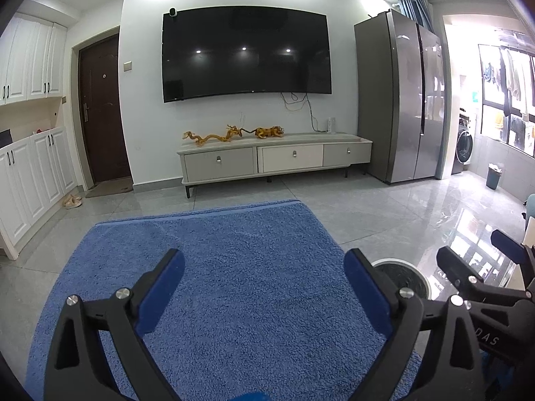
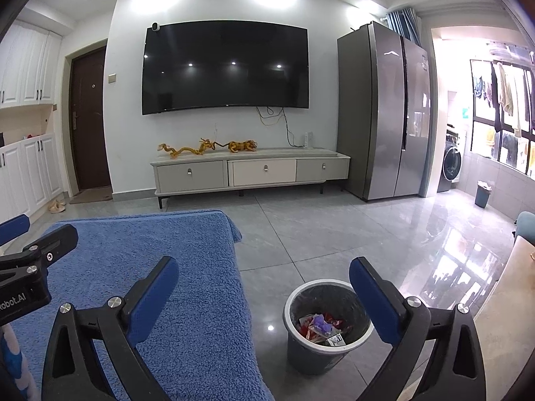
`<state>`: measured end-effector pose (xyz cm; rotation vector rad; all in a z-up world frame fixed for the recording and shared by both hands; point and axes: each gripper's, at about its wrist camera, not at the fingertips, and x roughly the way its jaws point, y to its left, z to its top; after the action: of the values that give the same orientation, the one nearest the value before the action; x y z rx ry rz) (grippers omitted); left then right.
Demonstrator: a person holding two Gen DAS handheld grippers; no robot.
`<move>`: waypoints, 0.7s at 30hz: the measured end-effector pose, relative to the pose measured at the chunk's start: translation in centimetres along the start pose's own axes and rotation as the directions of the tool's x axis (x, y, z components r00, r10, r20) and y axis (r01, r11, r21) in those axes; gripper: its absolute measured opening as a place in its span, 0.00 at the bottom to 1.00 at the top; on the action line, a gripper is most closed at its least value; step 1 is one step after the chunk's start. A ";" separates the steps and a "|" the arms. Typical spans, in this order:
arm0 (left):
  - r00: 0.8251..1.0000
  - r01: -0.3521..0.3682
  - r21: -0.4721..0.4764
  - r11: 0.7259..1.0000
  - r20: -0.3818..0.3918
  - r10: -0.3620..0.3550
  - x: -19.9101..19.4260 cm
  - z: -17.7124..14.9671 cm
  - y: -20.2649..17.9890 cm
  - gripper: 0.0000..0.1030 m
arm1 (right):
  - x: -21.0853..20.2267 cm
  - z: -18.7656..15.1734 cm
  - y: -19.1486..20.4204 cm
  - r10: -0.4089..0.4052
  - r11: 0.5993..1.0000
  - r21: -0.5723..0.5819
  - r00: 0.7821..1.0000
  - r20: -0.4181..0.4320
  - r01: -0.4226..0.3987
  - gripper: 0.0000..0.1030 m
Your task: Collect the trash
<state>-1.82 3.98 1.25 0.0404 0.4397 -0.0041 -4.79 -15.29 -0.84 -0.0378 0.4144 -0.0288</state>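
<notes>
Observed left gripper (image 1: pixel 264 287) with blue-padded black fingers spread wide apart, nothing between them, hovering above a fuzzy blue blanket-covered surface (image 1: pixel 227 267). Noted right gripper (image 2: pixel 264 287) likewise spread fully, nothing gripped, its left finger (image 2: pixel 150 297) over the right edge of the blue covering, its right finger (image 2: pixel 374 300) overlapping the near right rim of a round grey plastic waste bin with a dark liner (image 2: pixel 297 347). Found the bin standing upright on the glossy grey tiled floor (image 2: pixel 334 234), just right of the blue covering, near the camera. Recorded crumpled wrappers in red, purple and white (image 2: pixel 321 325) lying at the bottom of the bin, together with a small printed label. Seen from the left wrist view, only the bin's rim visible, partly hidden behind the left gripper's right finger (image 1: pixel 367 294), with the right gripper showing at the right edge. Logged far background: large black wall-mounted television (image 2: pixel 227 67), low cream cabinet with three drawers (image 2: pixel 250 170) bearing golden dragon and tiger figurines (image 2: pixel 207 148), tall silver two-door refrigerator (image 2: pixel 384 110) to the right, dark brown door (image 2: pixel 88 120) to the left, small blue bin (image 2: pixel 483 193) at far right.
</notes>
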 end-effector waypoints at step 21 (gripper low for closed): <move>1.000 0.000 -0.009 1.000 0.004 0.000 0.4 -0.8 0.1 0.94 | 0.5 -0.2 -1.4 -0.001 1.000 0.030 1.000 -0.017 0.001 1.00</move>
<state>-1.75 4.07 0.38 0.0312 0.4358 -0.0024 -4.48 -16.67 -1.13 -0.0080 0.4312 -0.0365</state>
